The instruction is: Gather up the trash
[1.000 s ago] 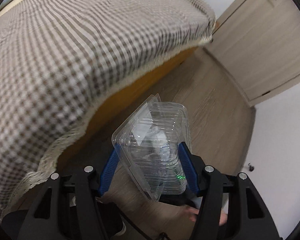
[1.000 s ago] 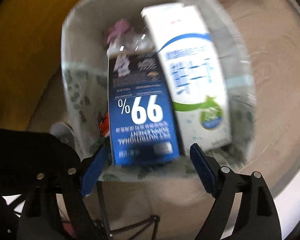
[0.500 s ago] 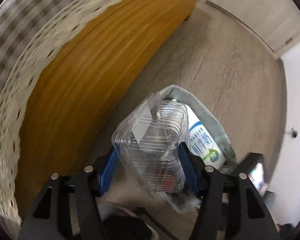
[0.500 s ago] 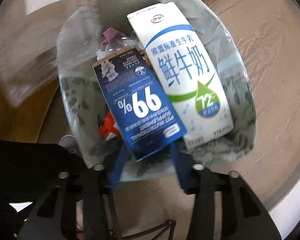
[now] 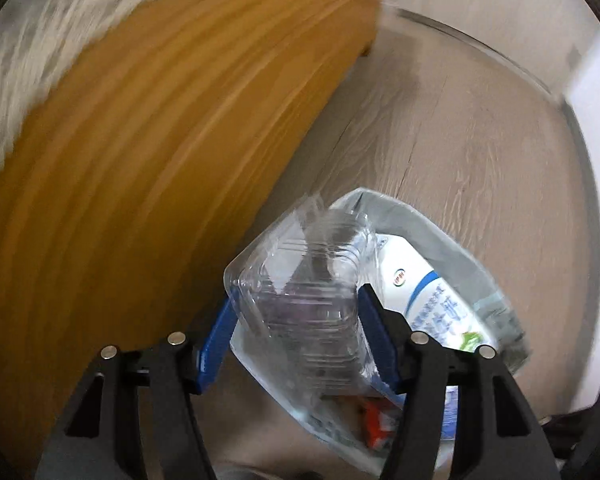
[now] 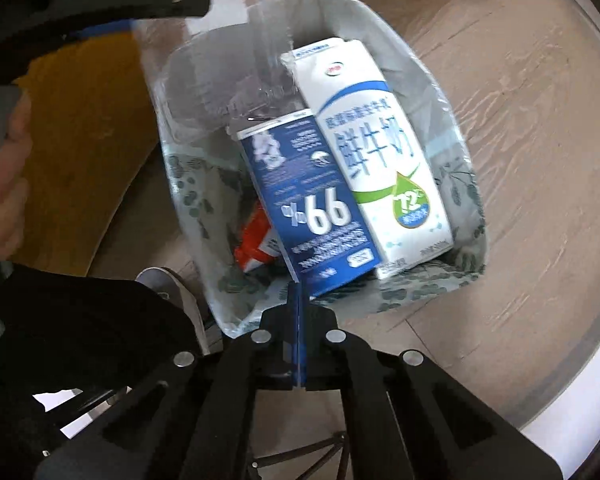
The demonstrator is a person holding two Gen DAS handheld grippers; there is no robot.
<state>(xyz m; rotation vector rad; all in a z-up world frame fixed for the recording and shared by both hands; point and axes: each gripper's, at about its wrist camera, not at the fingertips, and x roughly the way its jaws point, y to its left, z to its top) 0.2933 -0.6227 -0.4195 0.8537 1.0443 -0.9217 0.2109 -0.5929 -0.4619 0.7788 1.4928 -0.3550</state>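
Overhead, left hand-held gripper (image 5: 296, 336) clamps a clear clamshell (image 5: 300, 300) — right hand-held gripper (image 6: 298, 320) fully closed, empty.

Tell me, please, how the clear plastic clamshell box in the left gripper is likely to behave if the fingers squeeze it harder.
The clamshell box looks thin-walled and empty, so it is probably very light and would likely buckle inward. Its smooth, glossy plastic may slip between the left gripper pads. Being hinged, it could pop open when it drops into the bin.
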